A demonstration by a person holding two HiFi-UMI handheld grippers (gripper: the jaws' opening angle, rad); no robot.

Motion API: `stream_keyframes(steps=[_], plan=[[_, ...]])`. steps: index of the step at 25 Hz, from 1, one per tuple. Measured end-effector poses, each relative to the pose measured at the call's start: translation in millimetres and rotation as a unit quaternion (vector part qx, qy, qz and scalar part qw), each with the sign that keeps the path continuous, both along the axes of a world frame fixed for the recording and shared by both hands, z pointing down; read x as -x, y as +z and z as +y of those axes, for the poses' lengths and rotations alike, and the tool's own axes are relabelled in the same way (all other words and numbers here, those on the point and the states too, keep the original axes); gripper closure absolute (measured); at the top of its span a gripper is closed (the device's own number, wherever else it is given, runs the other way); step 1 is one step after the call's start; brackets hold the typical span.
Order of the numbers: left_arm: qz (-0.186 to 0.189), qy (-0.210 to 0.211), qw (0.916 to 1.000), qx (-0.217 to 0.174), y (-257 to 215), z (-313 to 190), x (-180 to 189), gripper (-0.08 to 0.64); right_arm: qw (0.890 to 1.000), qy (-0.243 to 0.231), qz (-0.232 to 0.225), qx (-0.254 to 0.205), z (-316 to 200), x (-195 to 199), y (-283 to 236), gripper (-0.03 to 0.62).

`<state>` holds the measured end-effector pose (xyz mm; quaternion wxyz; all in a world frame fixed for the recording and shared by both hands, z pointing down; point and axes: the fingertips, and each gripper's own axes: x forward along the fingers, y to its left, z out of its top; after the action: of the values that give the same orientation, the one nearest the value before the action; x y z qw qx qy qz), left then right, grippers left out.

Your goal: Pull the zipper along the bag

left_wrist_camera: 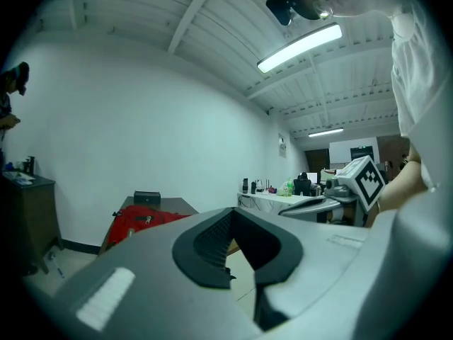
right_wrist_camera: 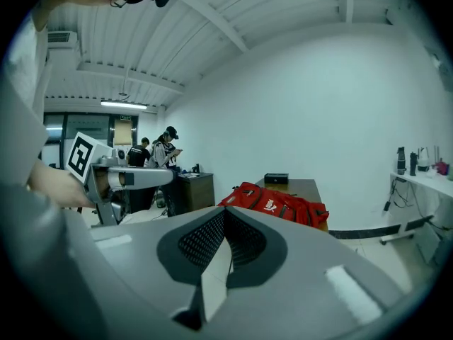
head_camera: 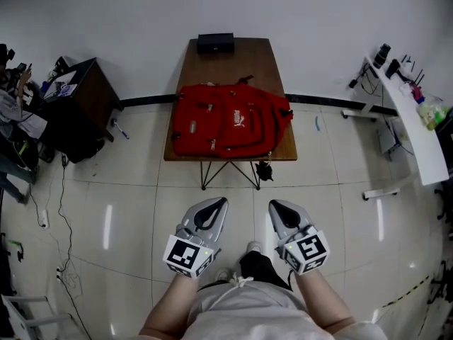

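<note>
A red backpack [head_camera: 230, 122] lies flat on a brown wooden table [head_camera: 230, 57], with several zipper lines across its front. It also shows far off as the red backpack [left_wrist_camera: 141, 222] in the left gripper view and the red backpack [right_wrist_camera: 272, 204] in the right gripper view. My left gripper [head_camera: 218, 202] and right gripper [head_camera: 277, 205] hang side by side near my waist, well short of the table. Both point toward the bag. The left gripper [left_wrist_camera: 230, 214] has its jaw tips together with nothing held. The right gripper [right_wrist_camera: 225, 214] is likewise shut and empty.
A black box [head_camera: 215, 42] sits at the table's far end. A dark cabinet [head_camera: 81, 105] stands at the left and a white desk [head_camera: 410, 126] with bottles at the right. A small black object [head_camera: 264, 170] hangs under the table. People [right_wrist_camera: 159, 154] stand far off.
</note>
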<state>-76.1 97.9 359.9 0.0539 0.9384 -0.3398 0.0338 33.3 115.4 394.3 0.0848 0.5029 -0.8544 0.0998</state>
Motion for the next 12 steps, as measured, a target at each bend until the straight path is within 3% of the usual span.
stream_keyframes(steps=[7,12], plan=[[0.009,-0.001,0.9998,-0.018,-13.4,42.6,65.7,0.552,1.000,0.006,0.016,-0.018,48.6,65.7,-1.4,0.586],[0.028,0.006,0.9993,-0.022,-17.9,69.2,89.0,0.554,0.999,0.011,0.020,-0.029,72.1,95.0,0.2,0.586]])
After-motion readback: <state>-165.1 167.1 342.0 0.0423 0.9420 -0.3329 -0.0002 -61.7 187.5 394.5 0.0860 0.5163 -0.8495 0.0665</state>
